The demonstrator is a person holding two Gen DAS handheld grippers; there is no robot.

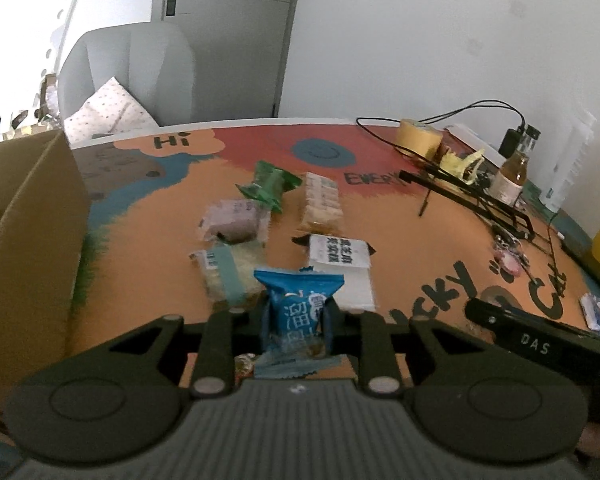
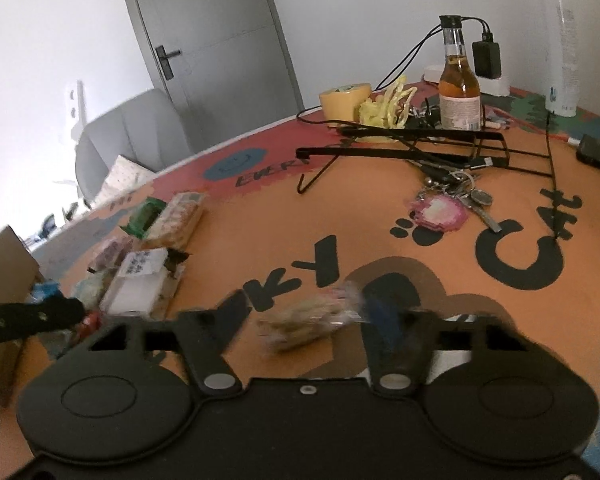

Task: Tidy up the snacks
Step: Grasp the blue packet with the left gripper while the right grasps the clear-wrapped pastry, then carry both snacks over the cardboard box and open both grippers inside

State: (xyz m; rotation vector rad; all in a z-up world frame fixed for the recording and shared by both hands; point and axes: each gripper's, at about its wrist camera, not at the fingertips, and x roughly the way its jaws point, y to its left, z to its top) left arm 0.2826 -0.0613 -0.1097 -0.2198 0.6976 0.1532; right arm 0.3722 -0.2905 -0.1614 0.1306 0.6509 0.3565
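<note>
Here left hand-held gripper (image 1: pixel 298 316) level, pinching blue snack packet (image 1: pixel 298 312).

The left gripper (image 1: pixel 298 320) is held low over the tabletop (image 1: pixel 412 240), its jaws drawn in and clamped on an upright blue snack packet (image 1: pixel 300 312). The right gripper (image 2: pixel 312 328) is also low over the tabletop, to the right of the left one, its jaws spread wide with a blurred clear-wrapped snack (image 2: pixel 304 322) between them, not visibly clamped.
</note>
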